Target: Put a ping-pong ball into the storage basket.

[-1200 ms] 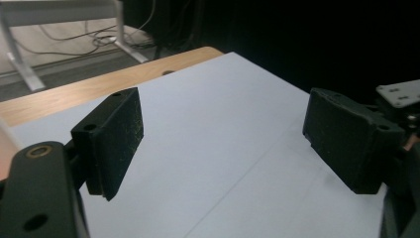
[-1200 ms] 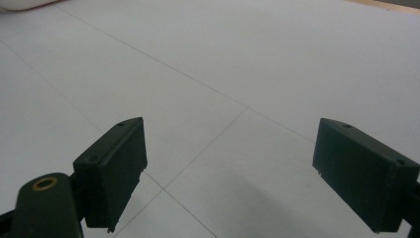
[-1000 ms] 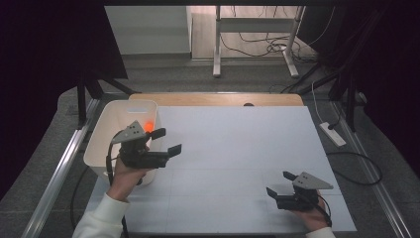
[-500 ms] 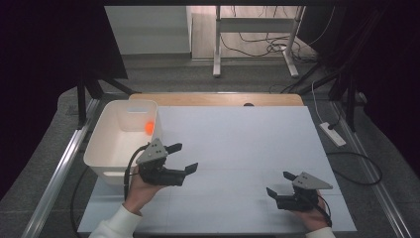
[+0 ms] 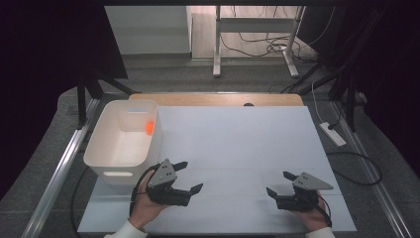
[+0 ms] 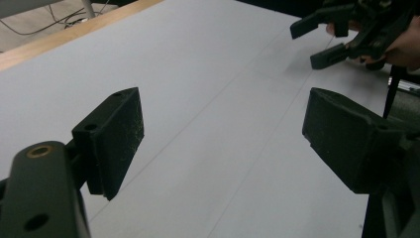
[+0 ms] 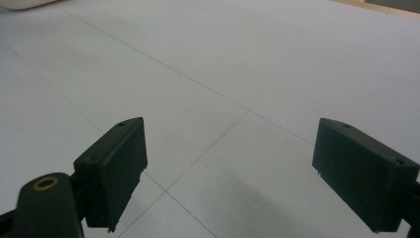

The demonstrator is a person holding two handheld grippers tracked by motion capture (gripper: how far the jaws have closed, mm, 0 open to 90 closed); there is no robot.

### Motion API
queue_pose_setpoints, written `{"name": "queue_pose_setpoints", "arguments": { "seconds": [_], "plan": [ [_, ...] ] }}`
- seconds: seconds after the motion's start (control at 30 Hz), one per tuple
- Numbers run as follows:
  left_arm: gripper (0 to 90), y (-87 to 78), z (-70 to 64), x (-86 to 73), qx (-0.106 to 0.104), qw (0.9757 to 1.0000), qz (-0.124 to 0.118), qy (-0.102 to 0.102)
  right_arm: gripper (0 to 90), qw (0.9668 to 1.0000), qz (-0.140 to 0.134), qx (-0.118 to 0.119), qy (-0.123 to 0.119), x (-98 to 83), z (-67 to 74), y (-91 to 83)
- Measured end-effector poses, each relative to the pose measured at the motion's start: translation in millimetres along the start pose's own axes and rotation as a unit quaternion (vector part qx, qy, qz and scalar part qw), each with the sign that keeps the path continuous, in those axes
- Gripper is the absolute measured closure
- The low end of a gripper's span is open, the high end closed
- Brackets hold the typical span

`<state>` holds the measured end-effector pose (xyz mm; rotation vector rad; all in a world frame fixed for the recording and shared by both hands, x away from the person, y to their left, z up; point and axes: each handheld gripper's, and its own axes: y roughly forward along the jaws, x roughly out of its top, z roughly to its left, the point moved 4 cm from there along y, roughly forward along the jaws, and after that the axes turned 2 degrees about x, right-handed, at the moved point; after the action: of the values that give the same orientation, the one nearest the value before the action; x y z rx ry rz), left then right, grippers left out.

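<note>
Both my grippers sit low over the white counter (image 5: 237, 144), jaws spread wide, nothing held: left gripper (image 5: 189, 176) just beside the white bin (image 5: 101, 161), right gripper (image 5: 280, 184) well apart. An orange thing (image 5: 149, 127) sits inside the bin.

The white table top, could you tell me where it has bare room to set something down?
The white table top lies bare from the white bin across to its right edge, and back to the wooden strip. The near edge is crowded: left gripper beside the bin, right gripper near the right corner, both open.
</note>
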<state>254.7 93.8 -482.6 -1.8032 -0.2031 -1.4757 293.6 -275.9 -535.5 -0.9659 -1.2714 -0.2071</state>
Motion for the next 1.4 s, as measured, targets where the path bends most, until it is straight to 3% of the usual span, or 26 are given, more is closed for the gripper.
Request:
{"name": "queue_pose_setpoints", "arguments": {
  "seconds": [0.23,0.53,0.7,1.07,1.4],
  "plan": [
    [17.0,0.7,8.9,-21.8,-0.002,0.9998,0.005,-0.020,13.2,1.0000,-0.002,-0.001,0.000,0.3,1.5,-0.8],
    [17.6,0.9,21.5,-49.9,0.004,0.9997,0.014,-0.021,13.2,1.0000,-0.004,0.004,-0.002,1.4,3.2,-0.5],
    [17.6,-2.2,26.4,-63.4,0.003,0.9994,0.012,-0.032,13.2,0.9999,-0.009,0.012,-0.001,3.0,5.9,-0.6],
    [17.9,-12.2,35.5,-71.8,0.021,0.9984,0.006,-0.052,13.1,0.9998,-0.005,0.019,-0.005,2.7,9.8,1.3],
    [18.0,-12.7,34.2,-70.5,0.021,0.9986,0.005,-0.049,13.1,0.9997,-0.007,0.024,-0.002,2.7,10.4,0.8]
  ]
}}
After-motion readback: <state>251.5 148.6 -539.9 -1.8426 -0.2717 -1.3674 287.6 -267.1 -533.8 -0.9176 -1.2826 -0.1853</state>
